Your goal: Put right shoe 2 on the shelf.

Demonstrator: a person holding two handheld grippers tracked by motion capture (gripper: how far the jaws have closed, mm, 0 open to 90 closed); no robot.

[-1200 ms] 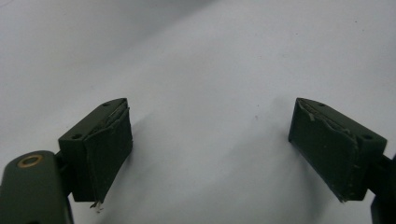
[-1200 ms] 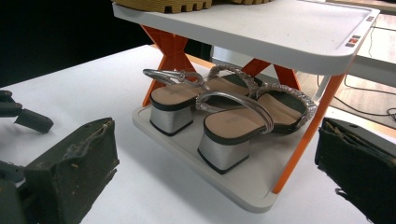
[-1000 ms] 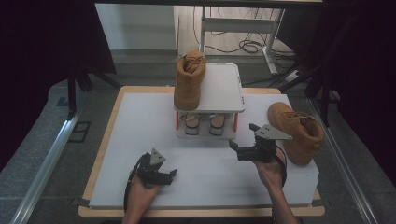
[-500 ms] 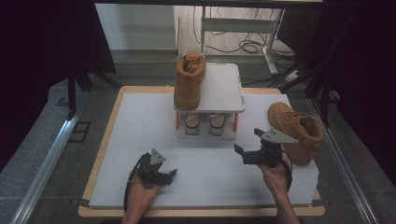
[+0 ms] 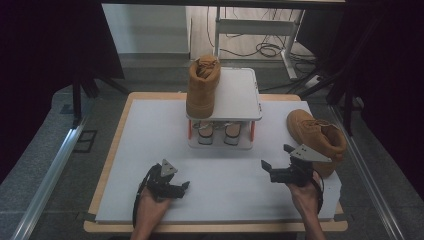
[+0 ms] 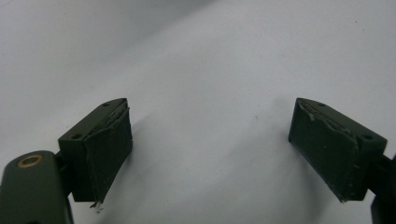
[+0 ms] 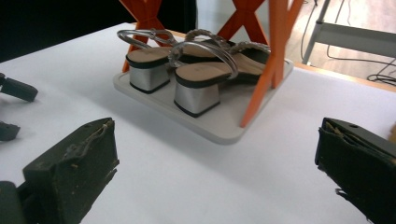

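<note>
Resting low over the white table top, the left gripper sits near the front edge on the person's left, its jaws spread wide with nothing between them; in the left gripper view the left gripper shows only bare white surface between its two black pads.

The right gripper is held in the person's right hand on the right side of the table, its jaws also spread apart and empty. Just beside it, on its outer side and slightly farther from the person, lies a tan boot on its side, close to the table's right edge; the gripper's grey plate overlaps the boot in the high view, and I cannot tell whether they touch. The jaws point away from that boot, toward the middle of the table.

In the right gripper view the right gripper looks along the table at a small two-level shoe rack with orange legs. On its lower tray stands a pair of silver block-heeled sandals, heels toward the camera, apart from the jaws.

A second tan boot stands upright on the left part of the rack's top shelf, well apart from both grippers.
</note>
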